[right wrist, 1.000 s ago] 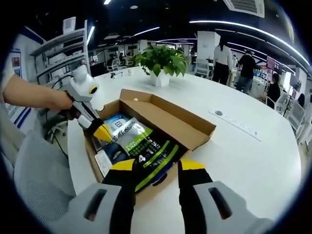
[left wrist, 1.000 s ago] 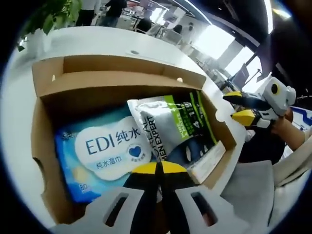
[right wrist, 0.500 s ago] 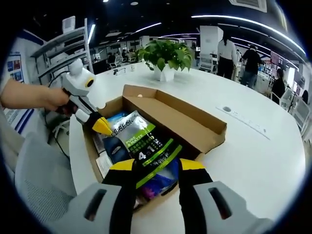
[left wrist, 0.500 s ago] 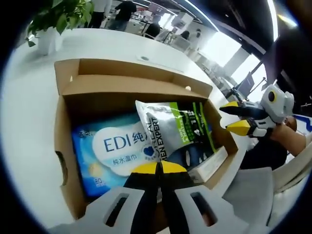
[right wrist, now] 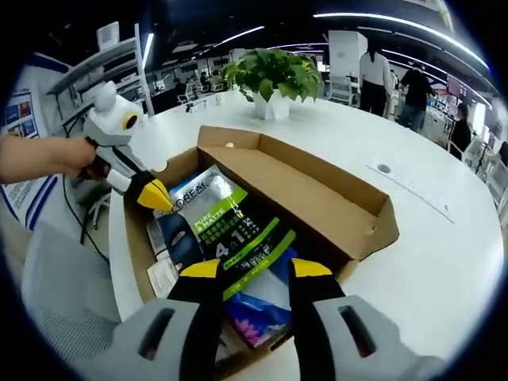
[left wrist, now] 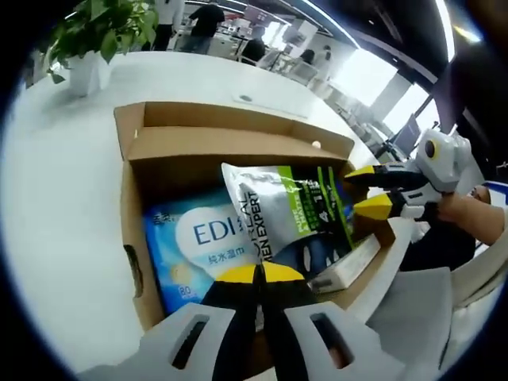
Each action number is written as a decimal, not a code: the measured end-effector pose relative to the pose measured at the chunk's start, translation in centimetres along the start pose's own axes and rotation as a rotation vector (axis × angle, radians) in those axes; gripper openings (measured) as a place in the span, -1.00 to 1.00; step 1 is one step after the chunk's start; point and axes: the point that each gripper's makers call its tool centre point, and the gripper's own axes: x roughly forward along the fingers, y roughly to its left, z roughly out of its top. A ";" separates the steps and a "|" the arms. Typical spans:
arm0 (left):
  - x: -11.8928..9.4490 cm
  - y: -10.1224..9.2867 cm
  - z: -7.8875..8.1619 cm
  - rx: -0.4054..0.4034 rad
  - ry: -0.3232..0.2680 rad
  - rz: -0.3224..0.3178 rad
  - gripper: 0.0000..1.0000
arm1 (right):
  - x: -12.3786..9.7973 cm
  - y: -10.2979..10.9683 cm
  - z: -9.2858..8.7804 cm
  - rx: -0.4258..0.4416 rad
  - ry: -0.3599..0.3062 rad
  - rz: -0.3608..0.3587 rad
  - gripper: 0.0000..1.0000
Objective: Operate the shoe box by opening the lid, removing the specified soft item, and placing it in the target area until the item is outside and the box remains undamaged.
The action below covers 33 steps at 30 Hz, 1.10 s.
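While the left gripper pinched the silver pouch, the right gripper hung wide above the box, bare worktop alongside.

**Left claw pinched, right claw spread**

Left claw: yellow tips pressed together, no gap between them. In the right gripper view it comes in from the left, tips together, angled downward, held by a bare hand. Right claw: jaws apart, clear gap. In the left gripper view it enters from the right, tips separated, pointing left.
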 end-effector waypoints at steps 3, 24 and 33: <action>0.1 0.1 0.0 0.009 0.005 0.007 -1.00 | 0.4 0.2 -0.2 -0.001 0.012 0.007 -0.43; 1.0 1.0 -0.3 0.017 0.012 -0.005 -1.00 | 1.5 1.9 -1.3 0.035 0.072 0.056 -0.54; 0.8 0.4 0.3 0.021 -0.006 -0.018 -1.00 | 0.6 1.7 0.0 0.055 0.018 0.037 -0.73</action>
